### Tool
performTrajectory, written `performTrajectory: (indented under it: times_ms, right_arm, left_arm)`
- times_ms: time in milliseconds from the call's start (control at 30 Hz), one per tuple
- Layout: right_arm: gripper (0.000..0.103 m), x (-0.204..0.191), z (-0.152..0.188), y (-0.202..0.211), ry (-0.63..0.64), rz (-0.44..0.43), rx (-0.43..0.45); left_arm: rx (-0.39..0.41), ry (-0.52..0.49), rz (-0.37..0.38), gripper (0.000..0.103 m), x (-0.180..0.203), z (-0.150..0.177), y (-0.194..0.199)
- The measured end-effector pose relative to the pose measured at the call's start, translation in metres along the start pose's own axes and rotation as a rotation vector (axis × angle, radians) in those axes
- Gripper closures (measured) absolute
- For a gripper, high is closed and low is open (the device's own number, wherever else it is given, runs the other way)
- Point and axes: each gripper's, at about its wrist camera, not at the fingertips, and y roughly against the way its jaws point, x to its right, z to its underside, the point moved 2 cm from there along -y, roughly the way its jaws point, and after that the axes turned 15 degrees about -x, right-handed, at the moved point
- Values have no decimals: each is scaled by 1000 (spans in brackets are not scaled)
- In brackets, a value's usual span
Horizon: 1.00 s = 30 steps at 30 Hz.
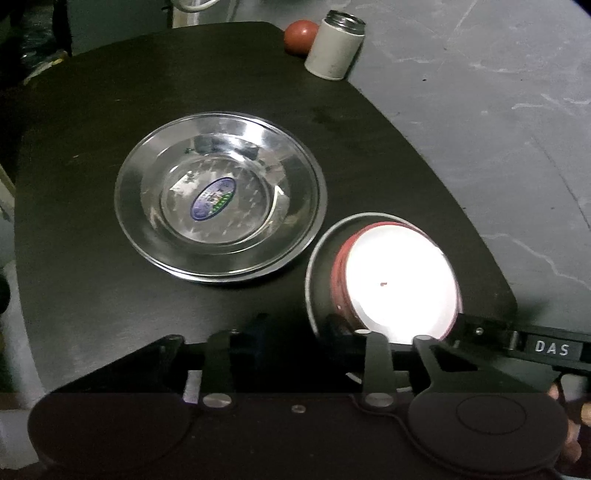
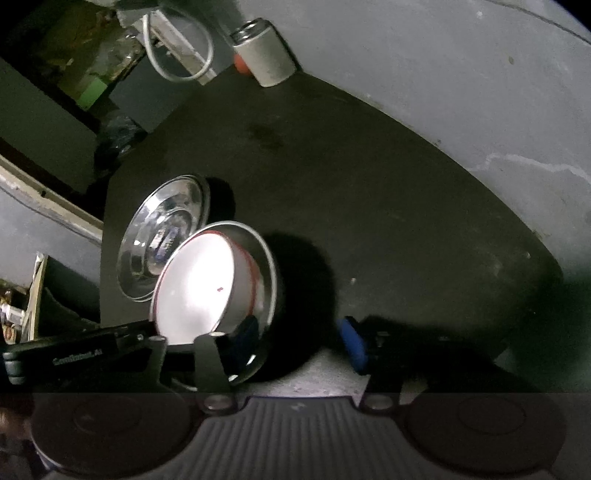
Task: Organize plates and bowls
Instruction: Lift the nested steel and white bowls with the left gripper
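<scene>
— Dark, matte and round-cornered, the table (image 1: 92, 110) sits on a grey, cracked-looking concrete floor (image 1: 498, 110). What's on it?

— A shiny steel plate (image 1: 220, 197), round and shallow with a wide rim and an oval sticker in its flat middle. Just beside it at four o'clock, a steel bowl (image 1: 314, 273) with a red-sided, white-faced dish (image 1: 400, 284) nested inside, glaring bright.

— And the far edge?

— At one o'clock, a pale cylinder can (image 1: 334, 46) with a metal mouth, touching a smooth reddish ball (image 1: 300, 36).

— The grippers?

— The left gripper (image 1: 299, 325) has its fingers apart, one on each side of the bowl's near rim. The right gripper (image 2: 291, 332) also stands spread wide; its blue-padded fingertip (image 2: 354, 343) is clear of the bowl's mirrored outer wall (image 2: 258, 332), the other finger beside it.
</scene>
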Motion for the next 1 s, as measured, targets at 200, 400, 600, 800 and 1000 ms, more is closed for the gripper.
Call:
performTrajectory:
  times_ms: [200, 400, 600, 800, 1000]
  right_arm:
    - [74, -12, 1, 2, 64, -10, 6]
    - [76, -17, 0, 0, 89, -15, -9]
    - [74, -18, -2, -11, 95, -18, -37]
    - [76, -23, 1, -14, 124, -1, -32]
    - [76, -27, 6, -12, 157, 32, -14]
  left_arm:
    - [12, -26, 16, 89, 4, 0, 1]
    - [20, -28, 28, 89, 2, 0, 1]
    - [23, -38, 36, 89, 0, 0, 2]
    - [30, -48, 44, 89, 0, 1, 3]
    - [41, -62, 56, 89, -1, 3, 5]
